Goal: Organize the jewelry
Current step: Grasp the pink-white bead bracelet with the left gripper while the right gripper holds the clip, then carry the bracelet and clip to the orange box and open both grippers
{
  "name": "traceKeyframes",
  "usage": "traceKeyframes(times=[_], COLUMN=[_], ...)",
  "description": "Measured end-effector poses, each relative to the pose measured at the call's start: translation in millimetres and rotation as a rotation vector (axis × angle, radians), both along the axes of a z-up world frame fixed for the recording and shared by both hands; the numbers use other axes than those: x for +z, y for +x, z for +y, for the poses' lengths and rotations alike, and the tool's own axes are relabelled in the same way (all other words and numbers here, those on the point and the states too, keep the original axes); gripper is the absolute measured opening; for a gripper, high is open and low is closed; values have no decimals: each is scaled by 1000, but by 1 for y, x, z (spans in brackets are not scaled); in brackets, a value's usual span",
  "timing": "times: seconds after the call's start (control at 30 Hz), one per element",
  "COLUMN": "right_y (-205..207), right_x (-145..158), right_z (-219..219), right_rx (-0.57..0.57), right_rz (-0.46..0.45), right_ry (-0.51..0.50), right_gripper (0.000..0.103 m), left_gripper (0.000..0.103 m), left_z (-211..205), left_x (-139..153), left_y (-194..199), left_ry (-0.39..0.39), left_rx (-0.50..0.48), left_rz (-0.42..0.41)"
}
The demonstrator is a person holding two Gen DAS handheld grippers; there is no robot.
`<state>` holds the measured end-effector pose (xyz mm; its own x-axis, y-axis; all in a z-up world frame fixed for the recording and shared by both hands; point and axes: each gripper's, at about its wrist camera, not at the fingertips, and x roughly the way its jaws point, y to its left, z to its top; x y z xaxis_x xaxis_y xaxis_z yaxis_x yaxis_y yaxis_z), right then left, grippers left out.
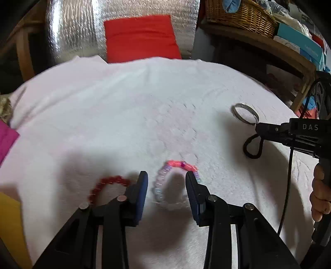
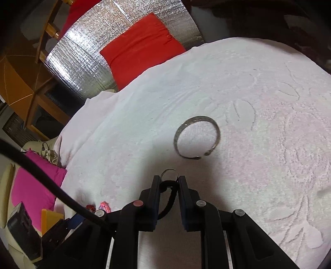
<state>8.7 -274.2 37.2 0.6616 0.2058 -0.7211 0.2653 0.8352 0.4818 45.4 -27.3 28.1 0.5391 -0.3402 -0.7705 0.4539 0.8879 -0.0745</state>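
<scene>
White towel (image 1: pixel 124 115), embossed with a leaf pattern, covers the work surface in both views; every piece of jewelry lies on it.

Item 1: pastel bead bracelet (image 1: pixel 165 186), pink, lilac and clear beads, lower centre of the left view. We see it between the spread fingers of the left gripper (image 1: pixel 166 175), which stands released; its right finger overlaps the pink beads, though we cannot tell if it touches them.

Item 2: red bead bracelet (image 1: pixel 107 186), just left of the left gripper, lower left of that view.

Item 3: silver bangle (image 2: pixel 196 137), open-ended, flat on the towel at the centre of the right view, apart from the fingertips.

Item 4: black cord (image 2: pixel 167 198) with a small silver ring (image 2: pixel 169 172) on it. We note the right gripper (image 2: pixel 169 182) clenched on the cord near the ring; a loop of cord hangs below the fingers.

Surroundings: red cloth (image 1: pixel 140 37) on silver foil sheet (image 1: pixel 72 27), upper centre; wicker basket (image 1: pixel 240 16), upper right of the left view; magenta cloth (image 2: pixel 33 186), lower left of the right view.
</scene>
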Motion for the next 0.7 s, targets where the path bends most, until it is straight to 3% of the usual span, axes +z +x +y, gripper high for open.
traceKeyframes(times=[0.1,0.23,0.5,0.7], right_y=[-2,-3,-2,-4], right_x=[0,-1,4,12], right_z=[-4,-9,-6,0], right_rx=[-6,-12,-10,0], right_rz=[5,8,-11,-54], right_ry=[-1,4,5,11], right_gripper=[18,18,18,18], left_gripper=[29,8,7,7], left_z=[-10,-10,-17,1], left_x=[-4,-3,3,28], left_y=[-4,-5,-13,-20], left_ry=[7,-46,-93,-124], left_rx=[-34,-61,-82,-33], left_rz=[-3,28,42,-25])
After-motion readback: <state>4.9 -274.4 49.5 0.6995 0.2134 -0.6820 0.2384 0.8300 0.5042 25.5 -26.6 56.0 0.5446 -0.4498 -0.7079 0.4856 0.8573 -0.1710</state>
